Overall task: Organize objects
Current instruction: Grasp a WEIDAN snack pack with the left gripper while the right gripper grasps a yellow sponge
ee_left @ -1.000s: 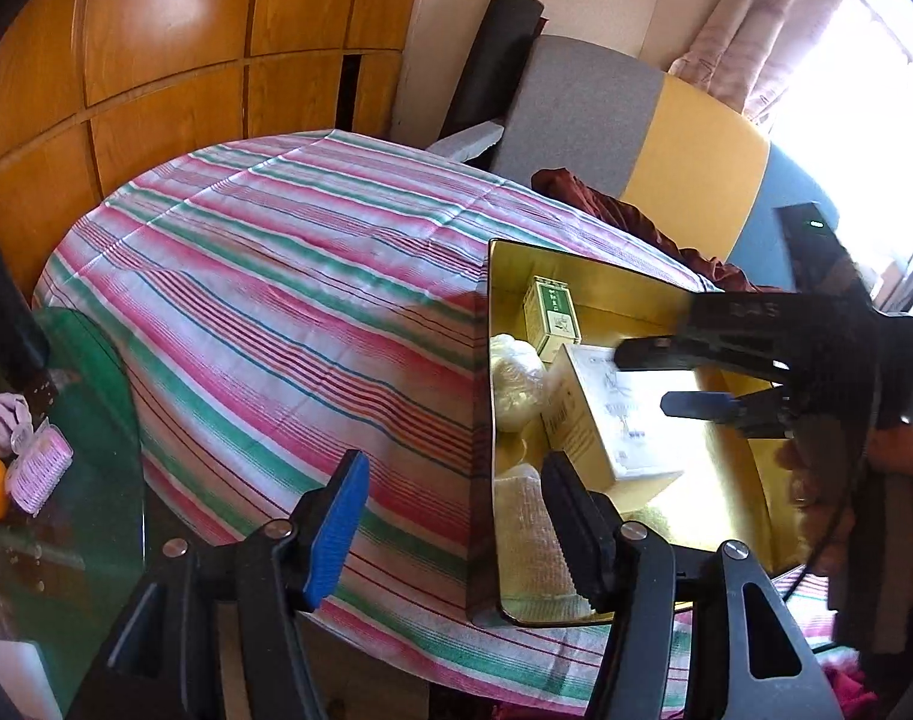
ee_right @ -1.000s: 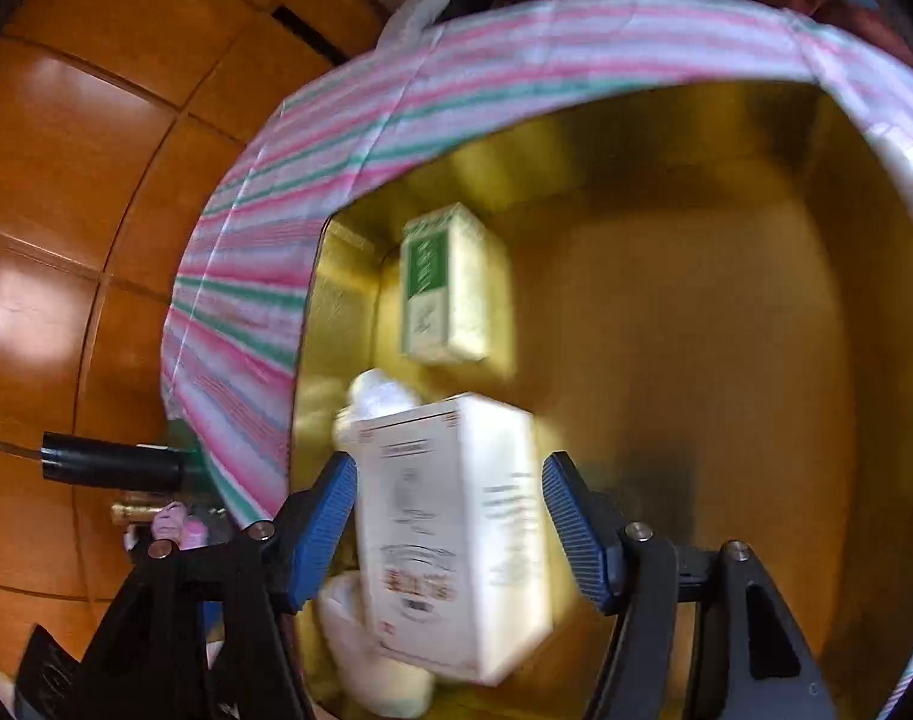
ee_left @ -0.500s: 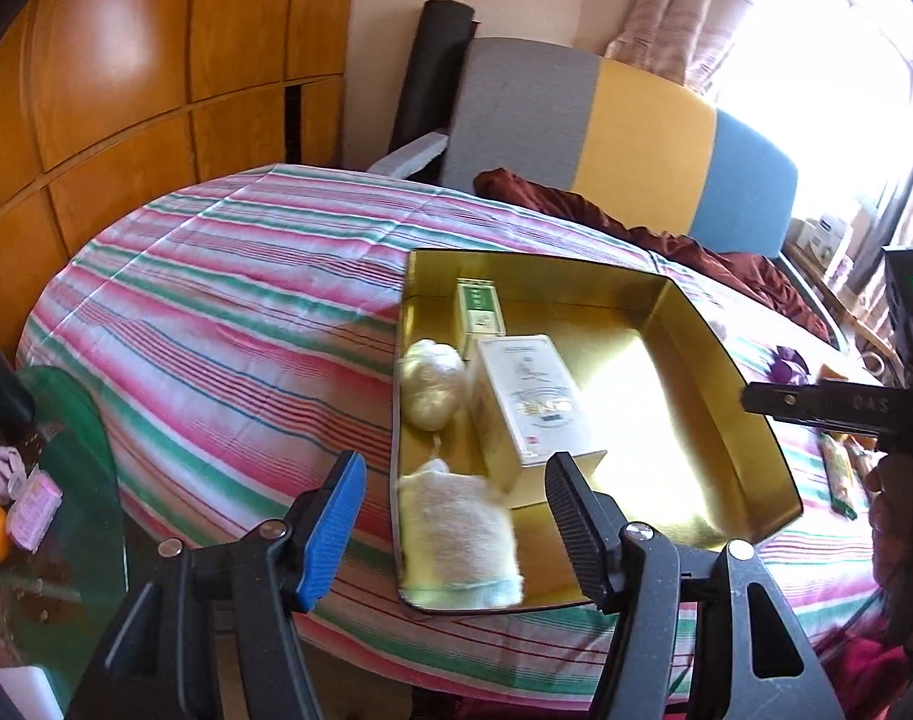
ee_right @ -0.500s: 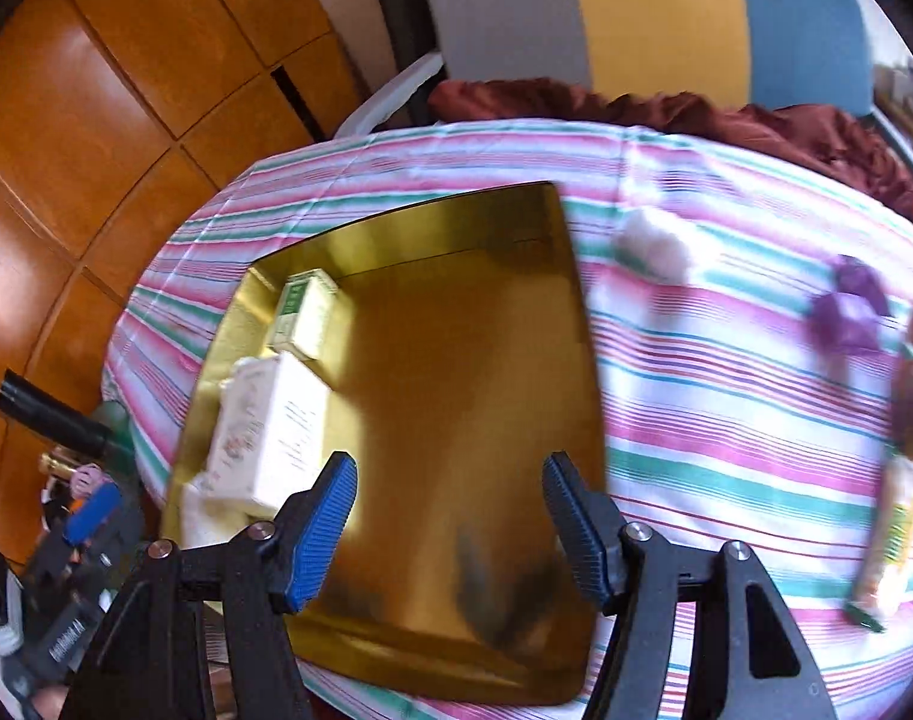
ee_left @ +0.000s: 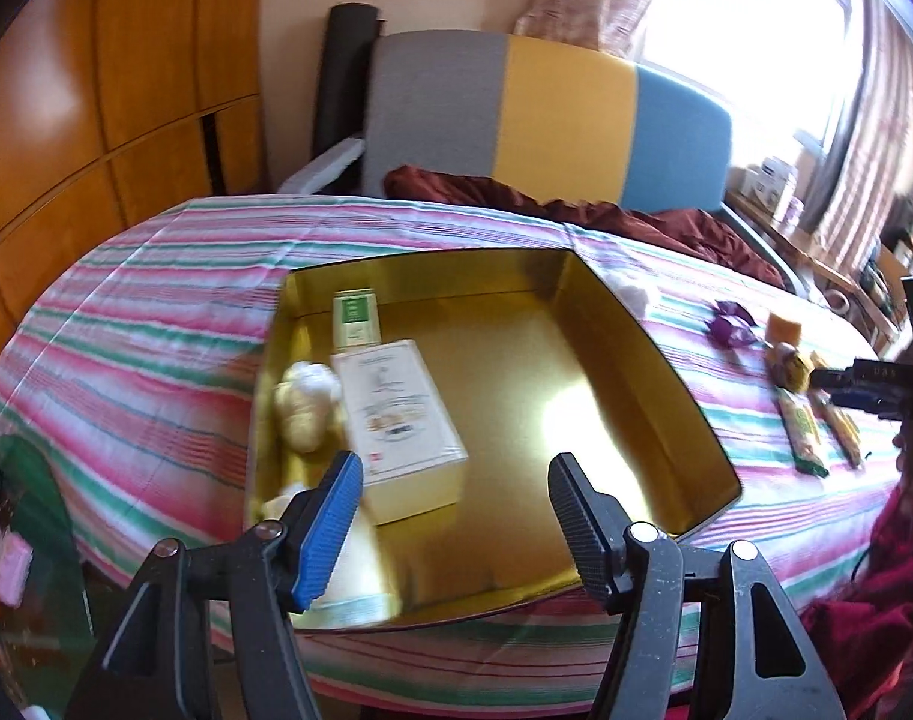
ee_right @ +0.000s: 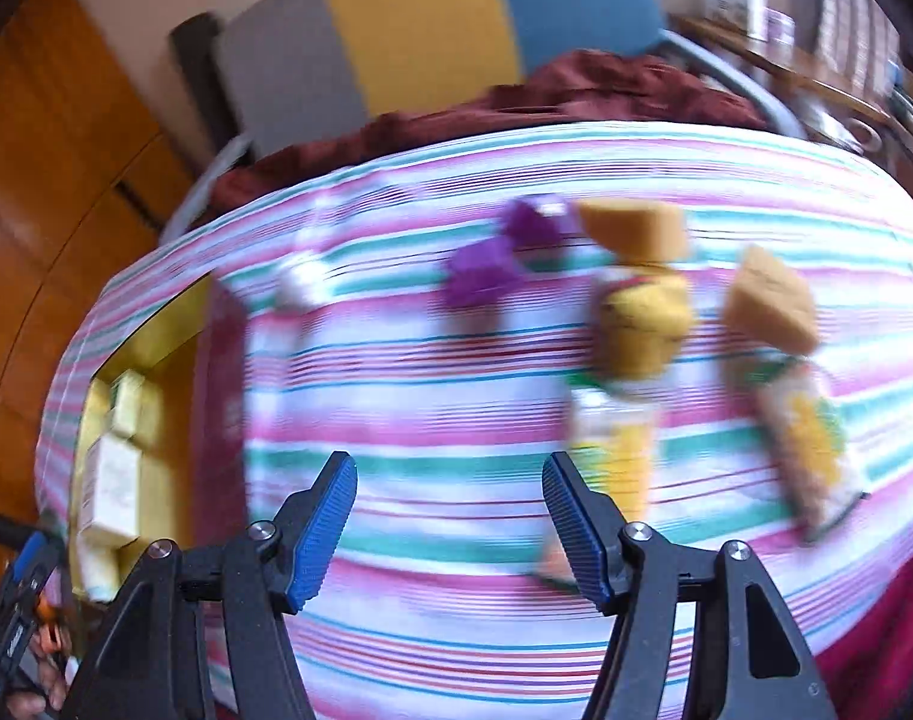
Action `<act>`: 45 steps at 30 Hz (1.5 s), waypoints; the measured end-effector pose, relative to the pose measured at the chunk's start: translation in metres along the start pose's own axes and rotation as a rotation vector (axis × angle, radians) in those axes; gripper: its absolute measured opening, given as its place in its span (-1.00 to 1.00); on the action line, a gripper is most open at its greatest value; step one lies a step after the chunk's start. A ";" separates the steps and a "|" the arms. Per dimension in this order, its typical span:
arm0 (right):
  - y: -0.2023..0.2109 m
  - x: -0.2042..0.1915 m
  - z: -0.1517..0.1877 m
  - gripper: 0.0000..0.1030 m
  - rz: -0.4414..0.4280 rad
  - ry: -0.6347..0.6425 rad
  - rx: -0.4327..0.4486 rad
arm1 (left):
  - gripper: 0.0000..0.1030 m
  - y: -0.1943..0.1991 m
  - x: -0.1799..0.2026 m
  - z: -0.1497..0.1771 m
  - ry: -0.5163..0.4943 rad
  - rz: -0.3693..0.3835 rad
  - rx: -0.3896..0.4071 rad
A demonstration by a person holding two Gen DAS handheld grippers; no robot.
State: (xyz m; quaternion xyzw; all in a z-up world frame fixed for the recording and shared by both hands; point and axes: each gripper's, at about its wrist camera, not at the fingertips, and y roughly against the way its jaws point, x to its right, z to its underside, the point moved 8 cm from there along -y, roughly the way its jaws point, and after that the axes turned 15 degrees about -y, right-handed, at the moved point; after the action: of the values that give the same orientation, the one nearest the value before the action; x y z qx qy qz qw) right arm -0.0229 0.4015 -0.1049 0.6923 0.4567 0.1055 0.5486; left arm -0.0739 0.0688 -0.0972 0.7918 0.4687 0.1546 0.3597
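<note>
1. The left claw point(ee_left: 450, 510) hangs released and empty over the near edge of the gold tray point(ee_left: 666, 360), level, fingers pointing across the striped surface point(ee_left: 156, 330).
2. The right claw point(ee_right: 450, 522) is released and empty too, above the cloth to the right of the tray point(ee_right: 150, 336); its view is motion-blurred.
3. Inside the tray, the white box point(ee_left: 399, 414) lies flat at the left, a green-labelled box point(ee_left: 354, 318) behind it, pale wrapped bundles point(ee_left: 306, 402) just beside it.
4. A second ago the right claw straddled the white box inside the tray; now it faces the loose items: a purple wrapper point(ee_right: 504, 258), yellow packets point(ee_right: 642, 324) and a sponge-like block point(ee_right: 768, 300).
</note>
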 end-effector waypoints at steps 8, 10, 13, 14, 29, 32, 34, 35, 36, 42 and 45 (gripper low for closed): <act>0.011 0.114 -0.074 0.28 0.158 -0.213 0.107 | 0.27 -0.007 0.060 -0.028 -0.117 0.076 0.008; 0.005 0.126 -0.089 0.29 0.160 -0.244 0.115 | 0.27 -0.008 0.080 -0.037 -0.154 0.102 0.014; -0.007 0.135 -0.105 0.38 0.144 -0.298 0.122 | 0.32 -0.010 0.107 -0.048 -0.206 0.136 0.018; -0.010 0.136 -0.110 0.45 0.128 -0.314 0.129 | 0.33 -0.011 0.115 -0.050 -0.221 0.145 0.017; -0.060 0.123 -0.116 0.08 0.208 -0.137 0.041 | 0.33 -0.042 0.211 -0.080 -0.312 0.298 -0.038; -0.051 0.127 -0.118 0.00 0.190 -0.163 0.047 | 0.33 -0.054 0.236 -0.087 -0.343 0.325 -0.055; -0.043 0.133 -0.122 -0.05 0.176 -0.195 0.061 | 0.33 -0.063 0.249 -0.088 -0.361 0.335 -0.072; -0.040 0.137 -0.123 -0.06 0.162 -0.218 0.064 | 0.33 -0.067 0.256 -0.088 -0.368 0.344 -0.082; -0.037 0.141 -0.123 -0.06 0.151 -0.234 0.066 | 0.33 -0.073 0.264 -0.088 -0.376 0.352 -0.091; -0.028 0.144 -0.128 -0.06 0.120 -0.265 0.083 | 0.33 -0.103 0.302 -0.092 -0.416 0.370 -0.129; -0.024 0.142 -0.129 -0.06 0.103 -0.262 0.094 | 0.33 -0.114 0.324 -0.095 -0.444 0.382 -0.136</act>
State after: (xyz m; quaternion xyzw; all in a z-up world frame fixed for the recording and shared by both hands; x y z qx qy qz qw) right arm -0.0393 0.5924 -0.1276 0.7475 0.3493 0.0207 0.5646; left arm -0.0353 0.4199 -0.1431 0.8542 0.2096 0.0735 0.4702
